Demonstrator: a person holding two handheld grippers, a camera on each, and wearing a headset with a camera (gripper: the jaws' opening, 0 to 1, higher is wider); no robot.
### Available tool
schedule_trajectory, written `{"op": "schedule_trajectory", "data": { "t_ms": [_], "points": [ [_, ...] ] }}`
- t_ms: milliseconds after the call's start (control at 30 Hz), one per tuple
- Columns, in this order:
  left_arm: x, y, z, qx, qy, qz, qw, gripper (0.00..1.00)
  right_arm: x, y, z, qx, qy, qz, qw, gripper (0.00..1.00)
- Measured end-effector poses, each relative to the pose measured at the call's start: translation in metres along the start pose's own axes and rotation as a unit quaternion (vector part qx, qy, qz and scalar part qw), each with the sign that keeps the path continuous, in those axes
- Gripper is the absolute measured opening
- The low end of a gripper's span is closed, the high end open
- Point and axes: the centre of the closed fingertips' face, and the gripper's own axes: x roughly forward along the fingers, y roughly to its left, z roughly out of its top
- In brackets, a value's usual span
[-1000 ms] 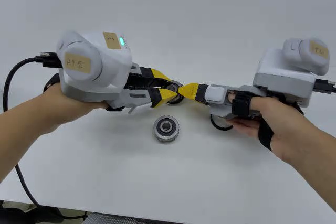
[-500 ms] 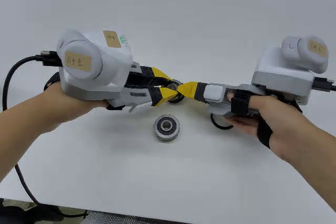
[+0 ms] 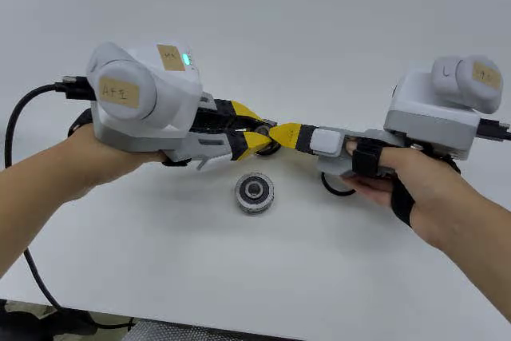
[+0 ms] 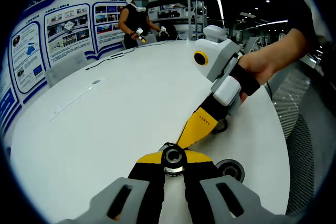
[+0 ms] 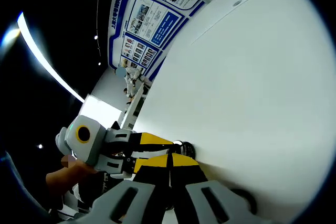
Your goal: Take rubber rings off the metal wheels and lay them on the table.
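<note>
My left gripper (image 3: 255, 142) is shut on a small metal wheel (image 3: 267, 148), holding it just above the white table (image 3: 263, 37). In the left gripper view the wheel (image 4: 173, 157) sits between the yellow jaws. My right gripper (image 3: 276, 135) comes in from the right with its jaws together, pinching the wheel's black rubber ring at the rim (image 5: 185, 149). A second wheel (image 3: 254, 192) with its ring on lies flat on the table below the grippers. A loose black ring (image 3: 335, 187) lies on the table under my right gripper.
A black cable (image 3: 20, 117) runs from the left gripper off the table's left side. The table's near edge (image 3: 239, 329) is close. Across the table, a person (image 4: 136, 17) stands beyond its far end.
Both grippers stay locked on the same wheel and have drifted slightly to the right. The wheel and ring on the table have not moved.
</note>
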Motion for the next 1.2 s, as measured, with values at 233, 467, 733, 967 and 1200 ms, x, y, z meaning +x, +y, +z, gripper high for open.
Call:
{"op": "schedule_trajectory", "data": {
  "t_ms": [233,467,733,967,1200],
  "points": [
    [0.0001,0.0,0.0001,0.0,-0.001,0.0,1.0,0.12,-0.0009,0.0015,0.0002,-0.009,-0.002,0.004,0.9999,0.0],
    [0.0,-0.0002,0.0,0.0,-0.001,0.0,1.0,0.12,-0.002,0.0023,0.0,-0.008,-0.002,0.006,0.9999,0.0],
    [-0.0002,-0.0003,0.0002,0.001,-0.001,0.001,1.0,0.13,-0.0044,0.0043,-0.0002,-0.01,-0.001,0.009,0.9999,0.0],
    [-0.0001,-0.0002,0.0002,0.003,0.001,0.0,1.0,0.13,-0.0046,0.0075,-0.0014,-0.01,0.001,0.016,0.9998,0.0],
    [0.0,-0.0001,0.0004,0.005,0.002,0.001,1.0,0.13,-0.0069,0.0072,0.0002,-0.001,-0.004,0.014,0.9999,0.01]
  ]
}}
